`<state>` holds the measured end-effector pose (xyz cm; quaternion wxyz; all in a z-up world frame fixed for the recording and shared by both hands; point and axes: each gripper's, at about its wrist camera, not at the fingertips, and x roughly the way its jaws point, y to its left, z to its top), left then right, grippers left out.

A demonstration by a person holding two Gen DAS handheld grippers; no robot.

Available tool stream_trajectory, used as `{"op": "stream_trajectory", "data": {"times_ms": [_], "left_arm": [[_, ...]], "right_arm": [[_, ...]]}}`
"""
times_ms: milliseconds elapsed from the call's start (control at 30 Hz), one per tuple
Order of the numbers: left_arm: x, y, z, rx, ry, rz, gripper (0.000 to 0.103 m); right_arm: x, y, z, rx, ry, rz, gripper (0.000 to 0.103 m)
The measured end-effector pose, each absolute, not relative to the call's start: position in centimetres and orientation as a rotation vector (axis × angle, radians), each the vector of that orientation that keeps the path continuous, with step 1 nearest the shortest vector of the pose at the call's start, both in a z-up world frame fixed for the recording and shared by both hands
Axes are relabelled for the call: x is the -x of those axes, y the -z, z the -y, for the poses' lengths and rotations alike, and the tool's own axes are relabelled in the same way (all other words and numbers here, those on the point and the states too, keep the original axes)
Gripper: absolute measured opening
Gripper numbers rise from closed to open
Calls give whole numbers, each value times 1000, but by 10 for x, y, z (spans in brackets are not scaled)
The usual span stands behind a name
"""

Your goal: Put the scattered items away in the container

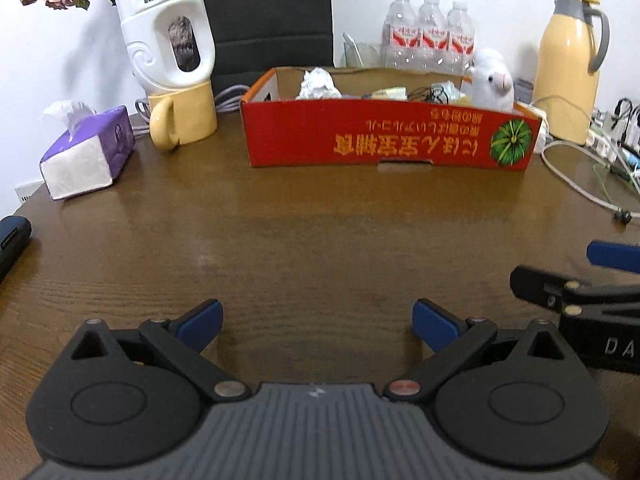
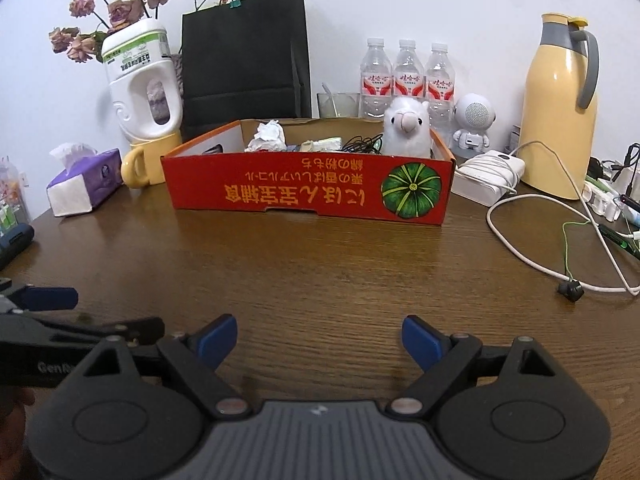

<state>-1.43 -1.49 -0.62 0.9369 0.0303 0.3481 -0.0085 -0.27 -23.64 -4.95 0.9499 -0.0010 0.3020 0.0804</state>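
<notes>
A red cardboard box (image 1: 392, 138) (image 2: 308, 190) with a pumpkin picture stands at the far middle of the brown table. Inside it are a white plush alpaca (image 1: 492, 82) (image 2: 406, 128), a crumpled white paper ball (image 1: 318, 84) (image 2: 268, 136), a dark tangled cable (image 2: 360, 145) and some small packets. My left gripper (image 1: 318, 324) is open and empty, low over the near table. My right gripper (image 2: 319, 338) is open and empty too. Each gripper shows at the other view's edge, the right one (image 1: 580, 284) and the left one (image 2: 60, 320).
A purple tissue box (image 1: 86, 152) (image 2: 84, 182) and a yellow mug holding a white bottle (image 1: 182, 120) (image 2: 146, 160) stand at the left. A yellow thermos (image 1: 570, 68) (image 2: 560, 108), water bottles (image 2: 406, 80), a white charger with cables (image 2: 488, 176) and a small earbud (image 2: 570, 290) are at the right.
</notes>
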Motion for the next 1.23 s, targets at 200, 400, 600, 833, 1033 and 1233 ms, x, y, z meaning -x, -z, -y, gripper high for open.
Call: {"op": "stream_trajectory", "data": {"times_ms": [200,400,600,833,1033,1233], "left_arm": [[17,8,12,-45,11,-706,103],[18,9,8,-25,10,-698,103],[17,9,6,-17,-1,-699,103],[14,9,5,-14,-2,-699,103],[14,10,5,-14,-2,-698,103],[16,10,3,-16,3,-698,103]], "right_arm": [[1,51,236,11,-158,-626,90],[-3,59,238,2,-155,-666,91],[-6,61,239,11,-132,-695,103],[-8,62,237,30,-138,-702,103],[-8,62,237,31,-137,-702,103],[-8,62,237,32,-138,-703,103]]}}
